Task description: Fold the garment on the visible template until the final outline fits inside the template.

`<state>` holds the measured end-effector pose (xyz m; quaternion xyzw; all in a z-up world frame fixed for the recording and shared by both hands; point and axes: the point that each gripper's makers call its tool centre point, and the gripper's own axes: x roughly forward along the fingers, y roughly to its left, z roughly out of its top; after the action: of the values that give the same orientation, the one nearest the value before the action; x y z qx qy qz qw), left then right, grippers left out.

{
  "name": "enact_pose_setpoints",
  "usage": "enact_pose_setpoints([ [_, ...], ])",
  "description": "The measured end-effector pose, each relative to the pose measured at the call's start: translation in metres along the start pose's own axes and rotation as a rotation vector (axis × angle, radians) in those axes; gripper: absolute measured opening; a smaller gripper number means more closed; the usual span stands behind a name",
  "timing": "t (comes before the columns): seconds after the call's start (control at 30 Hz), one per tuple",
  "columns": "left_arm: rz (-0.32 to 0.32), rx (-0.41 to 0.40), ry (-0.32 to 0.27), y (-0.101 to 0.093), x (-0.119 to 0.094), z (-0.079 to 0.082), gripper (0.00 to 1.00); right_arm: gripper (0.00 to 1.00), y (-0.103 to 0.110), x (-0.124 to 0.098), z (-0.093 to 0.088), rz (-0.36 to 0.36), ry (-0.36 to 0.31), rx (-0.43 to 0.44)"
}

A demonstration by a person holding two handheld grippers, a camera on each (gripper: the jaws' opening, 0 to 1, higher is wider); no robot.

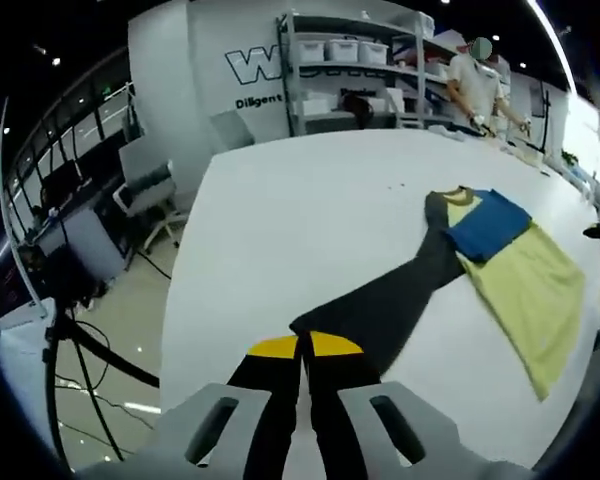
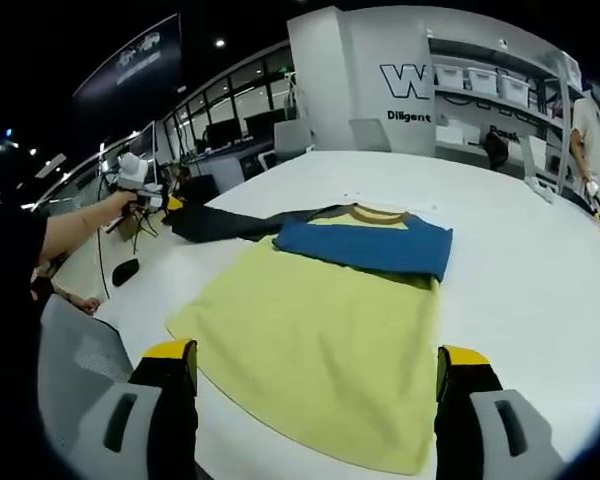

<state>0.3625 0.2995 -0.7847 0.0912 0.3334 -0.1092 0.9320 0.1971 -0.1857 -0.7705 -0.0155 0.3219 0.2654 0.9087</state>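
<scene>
The left gripper (image 1: 302, 372) has its jaws pressed together on the dark sleeve (image 1: 380, 305) of the yellow, blue and black shirt (image 2: 325, 335), stretched out to the left across the white table (image 1: 300, 215). The right gripper (image 2: 315, 385) hovers wide apart, holding nothing, near the shirt's yellow hem

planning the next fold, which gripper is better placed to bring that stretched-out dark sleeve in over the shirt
Left, probably. The left gripper is shut on the dark sleeve's cuff end, pulled out from the yellow body. The right gripper is open above the hem, gripping nothing.
</scene>
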Motion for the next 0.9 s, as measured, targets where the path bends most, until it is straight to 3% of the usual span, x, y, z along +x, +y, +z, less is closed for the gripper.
enact_pose_setpoints([
  [0.23,0.046,0.004,0.001,0.031,0.029,0.006,0.00,0.99,-0.002,0.003,0.000,-0.003,0.010,-0.006],
  [0.3,0.058,-0.055,-0.001,0.039,0.036,0.007,0.00,0.99,-0.003,0.004,0.000,-0.003,0.012,-0.008],
  [0.4,0.079,-0.015,0.003,0.048,0.044,0.010,0.00,0.99,-0.003,0.004,0.002,-0.001,0.011,-0.012],
  [0.5,0.085,-0.047,0.009,0.055,0.053,0.010,0.00,0.99,-0.003,0.005,0.003,0.004,0.013,-0.020],
  [0.77,0.126,-0.054,0.068,0.074,0.066,-0.003,0.00,0.99,-0.007,0.007,0.002,0.001,0.028,-0.033],
  [0.9,0.105,-0.036,0.111,0.073,0.073,-0.013,0.00,0.99,-0.009,0.007,0.003,-0.001,0.029,-0.034],
])
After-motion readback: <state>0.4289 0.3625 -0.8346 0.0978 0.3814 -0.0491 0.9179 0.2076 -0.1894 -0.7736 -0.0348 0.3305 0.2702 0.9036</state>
